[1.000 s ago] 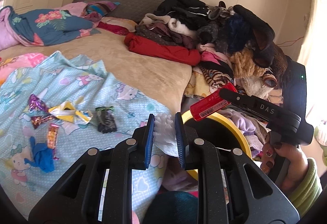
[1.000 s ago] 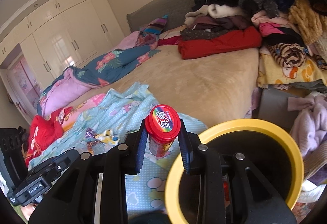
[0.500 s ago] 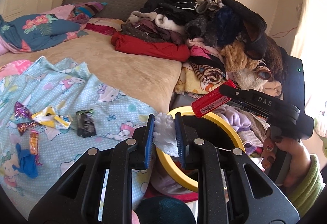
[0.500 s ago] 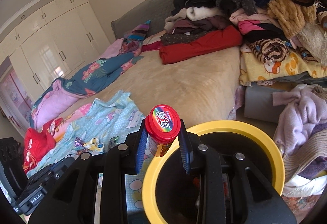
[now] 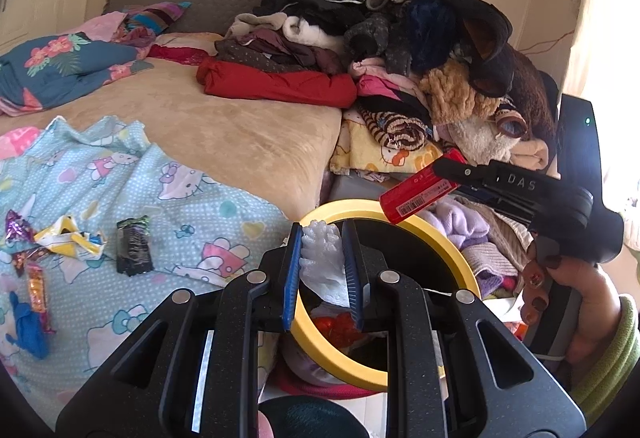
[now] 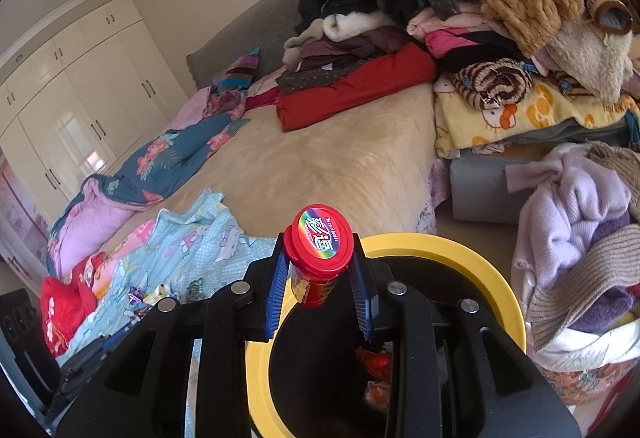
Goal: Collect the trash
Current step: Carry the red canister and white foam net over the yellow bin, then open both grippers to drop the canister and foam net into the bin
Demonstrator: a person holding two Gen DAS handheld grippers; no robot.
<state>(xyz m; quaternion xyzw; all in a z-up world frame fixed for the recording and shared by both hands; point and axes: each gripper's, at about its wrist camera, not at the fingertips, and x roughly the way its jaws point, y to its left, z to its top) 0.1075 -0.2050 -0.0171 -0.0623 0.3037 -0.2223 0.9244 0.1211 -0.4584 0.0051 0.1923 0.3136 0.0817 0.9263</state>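
White crumpled tissue (image 5: 322, 262) is pinched between the closed pads of the left gripper (image 5: 322, 270), at the near rim of the yellow-rimmed bin (image 5: 470, 270). It is judged light, soft and compressible, so any fold serves as a grip point, but it may cling to the pads on release. The red tube (image 6: 318, 258) is clamped across its body, just under the lid, by the right gripper (image 6: 320, 278), and in the left view (image 5: 420, 194) it is seen tilted above the far rim at 1 o'clock. It looks a stiff, smooth-walled canister, probably light; a grip across the round wall is liable to slip, so the hold below the lid lip seems the safer one.

The bin mouth is wide and dark, with red wrappers (image 6: 374, 362) already inside; both items appear close enough to be dropped in. Room is tight: the bed edge (image 5: 304, 174) lies at 10 o'clock of the bin, a heap of knitwear (image 6: 576, 238) presses against it at 3 o'clock, and the two grippers are near each other over the same opening.

More trash remains on the blue sheet (image 5: 172, 206) at 9 o'clock: a dark wrapper (image 5: 134, 252), a yellow wrapper (image 5: 68, 242) and small foil pieces (image 5: 36, 290), all thin and likely best pinched at a raised edge.
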